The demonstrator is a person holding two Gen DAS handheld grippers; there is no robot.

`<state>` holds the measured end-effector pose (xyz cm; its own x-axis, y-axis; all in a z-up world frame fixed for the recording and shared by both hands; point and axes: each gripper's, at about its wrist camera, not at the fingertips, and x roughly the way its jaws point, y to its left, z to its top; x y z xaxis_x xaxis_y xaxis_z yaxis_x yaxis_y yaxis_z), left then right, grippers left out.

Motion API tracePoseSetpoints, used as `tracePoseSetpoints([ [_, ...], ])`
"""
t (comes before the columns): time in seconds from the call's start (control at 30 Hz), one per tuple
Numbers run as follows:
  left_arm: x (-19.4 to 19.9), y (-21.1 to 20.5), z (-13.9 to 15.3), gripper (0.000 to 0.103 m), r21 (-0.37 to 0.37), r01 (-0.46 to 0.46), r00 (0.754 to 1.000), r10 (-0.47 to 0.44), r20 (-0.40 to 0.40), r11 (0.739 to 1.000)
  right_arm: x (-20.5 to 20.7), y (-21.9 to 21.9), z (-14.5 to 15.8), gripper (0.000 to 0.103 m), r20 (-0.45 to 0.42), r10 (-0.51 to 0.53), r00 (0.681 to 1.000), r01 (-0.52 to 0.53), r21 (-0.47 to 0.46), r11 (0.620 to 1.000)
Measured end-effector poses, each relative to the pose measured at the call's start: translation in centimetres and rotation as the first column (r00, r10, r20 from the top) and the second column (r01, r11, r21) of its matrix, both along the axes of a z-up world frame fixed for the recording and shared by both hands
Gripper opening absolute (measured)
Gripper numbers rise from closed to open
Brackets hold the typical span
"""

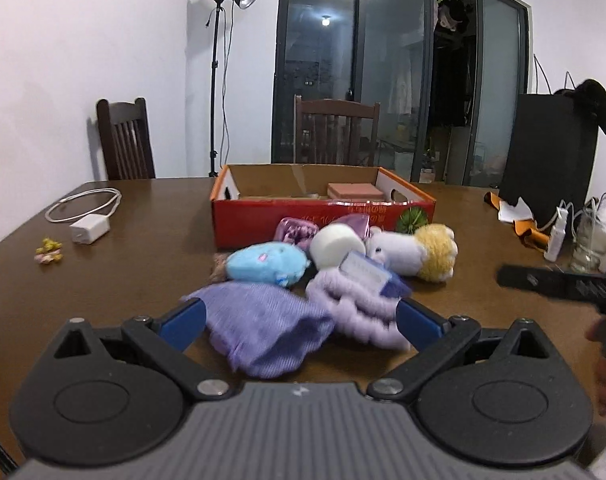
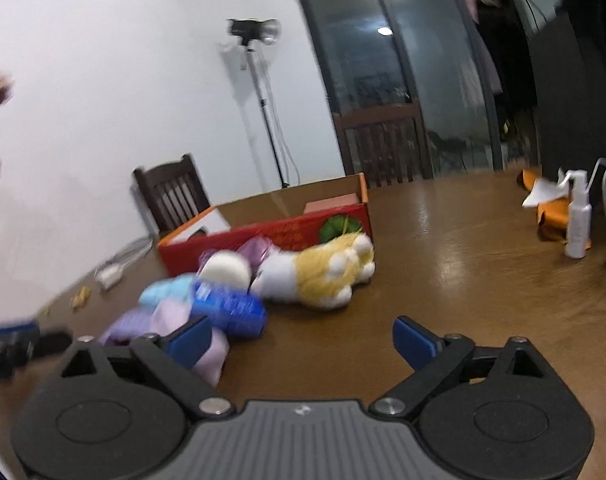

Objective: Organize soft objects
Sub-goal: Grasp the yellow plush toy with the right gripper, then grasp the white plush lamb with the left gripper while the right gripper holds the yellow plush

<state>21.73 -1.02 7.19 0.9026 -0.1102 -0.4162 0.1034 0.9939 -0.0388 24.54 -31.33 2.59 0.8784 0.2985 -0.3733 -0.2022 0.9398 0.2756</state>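
A brown counter (image 1: 151, 240) is seen carrying a red cardboard box (image 1: 263, 220) at the far side, with a heap of soft toys just near of it. A yellow-and-white plush animal (image 1: 419, 254) lies on its side at the heap's right, its long axis running left to right, paws toward the right. A lilac knit cloth (image 1: 263, 332) and a fluffy lilac piece (image 1: 355, 308) are spread nearest, between the wide-open jaws of the left tongs (image 1: 301, 320), with nothing gripped. The right tongs (image 2: 303, 340) are likewise held wide and empty over bare counter. A blue plush (image 1: 263, 266) and a white ball (image 1: 335, 246) sit behind. Two overlapping pieces may be caught together if the jaws close here, and limp cloth may slip.
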Motion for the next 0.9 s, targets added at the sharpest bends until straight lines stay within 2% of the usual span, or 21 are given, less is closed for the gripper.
tracePoseSetpoints([
  [0.17,3.6,-1.1,0.4,0.103,0.009,0.022,1.0,-0.022,0.004,1.0,8.5,0.0,-0.3,0.091,-0.07,0.017,0.997,-0.012,0.083,0.996],
  [0.23,4.6,-1.3,0.4,0.103,0.004,0.03,1.0,-0.03,-0.002,1.0,11.5,0.3,-0.7,0.09,-0.117,0.001,0.993,0.014,0.122,0.992],
  [0.33,5.7,-1.6,0.0,0.103,0.004,0.037,0.999,-0.037,-0.023,0.999,14.6,1.1,-1.6,0.081,-0.152,-0.041,0.988,0.058,0.109,0.992],
  [0.4,6.0,-1.6,-0.2,0.103,0.008,0.043,0.999,-0.043,-0.029,0.999,15.8,1.1,-2.5,0.071,-0.186,-0.059,0.981,0.081,0.118,0.99],
  [0.43,6.1,-1.7,-0.3,0.103,0.008,0.045,0.998,-0.045,-0.031,0.999,15.9,0.9,-2.9,0.07,-0.193,-0.051,0.98,0.08,0.142,0.987],
  [0.47,6.2,-1.7,-0.3,0.103,0.006,0.048,0.998,-0.048,-0.032,0.999,15.9,0.5,-3.1,0.06,-0.193,-0.037,0.98,0.07,0.169,0.983],
  [0.5,6.2,-1.8,-0.4,0.103,0.003,0.048,0.998,-0.048,-0.035,0.999,15.8,0.1,-3.2,0.054,-0.189,-0.019,0.982,0.058,0.199,0.978],
  [0.57,6.3,-1.9,-0.3,0.103,-0.005,0.053,0.998,-0.053,-0.042,0.999,15.3,-0.8,-3.0,0.05,-0.19,-0.019,0.982,0.06,0.212,0.976],
  [0.77,4.2,-3.4,-0.1,0.103,-0.008,0.108,0.993,-0.108,-0.042,0.994,9.5,-3.1,-1.3,0.05,-0.105,-0.043,0.994,0.056,0.124,0.991],
  [0.9,2.5,-4.3,-1.2,0.103,-0.045,0.126,0.987,-0.13,-0.098,0.991,4.8,-5.1,-1.0,0.05,-0.112,-0.004,0.994,0.015,0.095,0.995],
])
